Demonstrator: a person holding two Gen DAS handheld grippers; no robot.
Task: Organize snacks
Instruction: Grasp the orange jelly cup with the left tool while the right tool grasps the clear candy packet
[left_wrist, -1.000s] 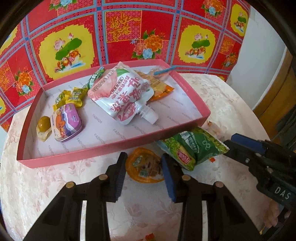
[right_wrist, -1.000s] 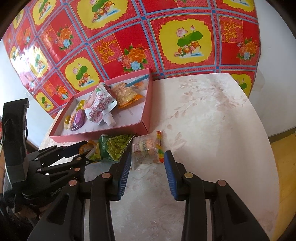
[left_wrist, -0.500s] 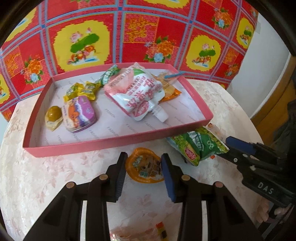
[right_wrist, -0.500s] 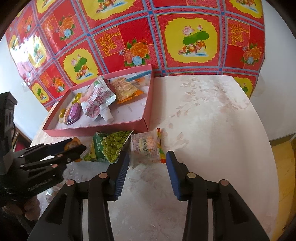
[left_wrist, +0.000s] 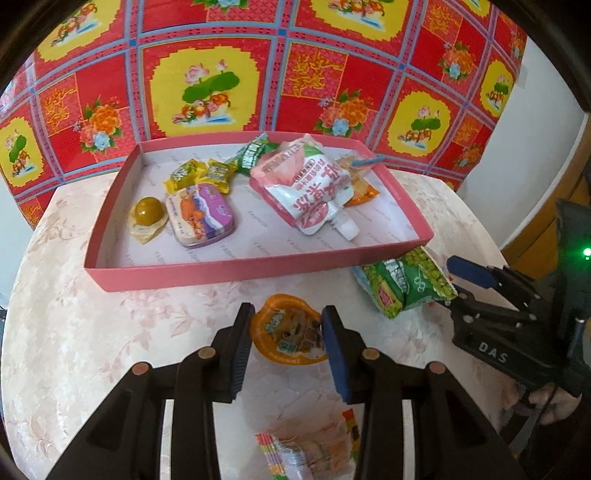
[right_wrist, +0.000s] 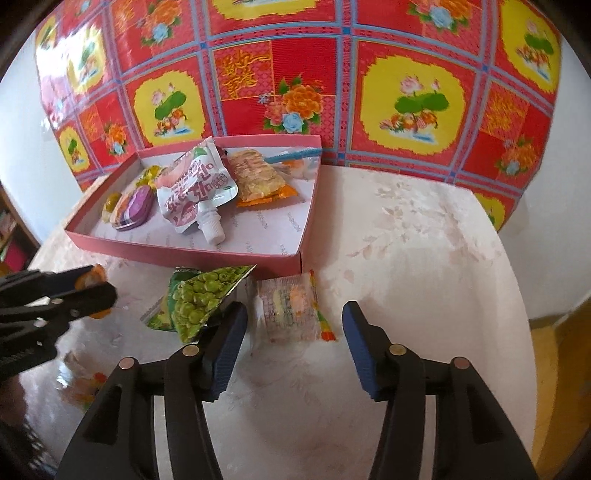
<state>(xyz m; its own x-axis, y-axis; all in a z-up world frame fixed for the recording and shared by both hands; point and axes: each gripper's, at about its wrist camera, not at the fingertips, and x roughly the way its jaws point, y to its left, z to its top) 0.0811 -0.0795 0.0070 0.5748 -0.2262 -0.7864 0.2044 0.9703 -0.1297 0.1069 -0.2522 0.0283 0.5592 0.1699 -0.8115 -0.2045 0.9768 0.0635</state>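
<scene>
Pink tray (left_wrist: 236, 271): matt cardboard, white printed paper lining. Spout pouch (left_wrist: 306, 192): glossy plastic film. Purple tin (left_wrist: 201, 214): shiny metal. Green pea packet (right_wrist: 199, 299): glossy foil. Table (right_wrist: 424, 258): smooth, sheeny floral covering. Wall cloth (left_wrist: 229, 77): woven look.

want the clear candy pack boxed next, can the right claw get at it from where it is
Probably yes. The clear candy pack lies flat on the table just ahead of the right claw, whose jaws are opening with nothing between them. The green pea bag sits close beside its left finger and might get nudged.
</scene>
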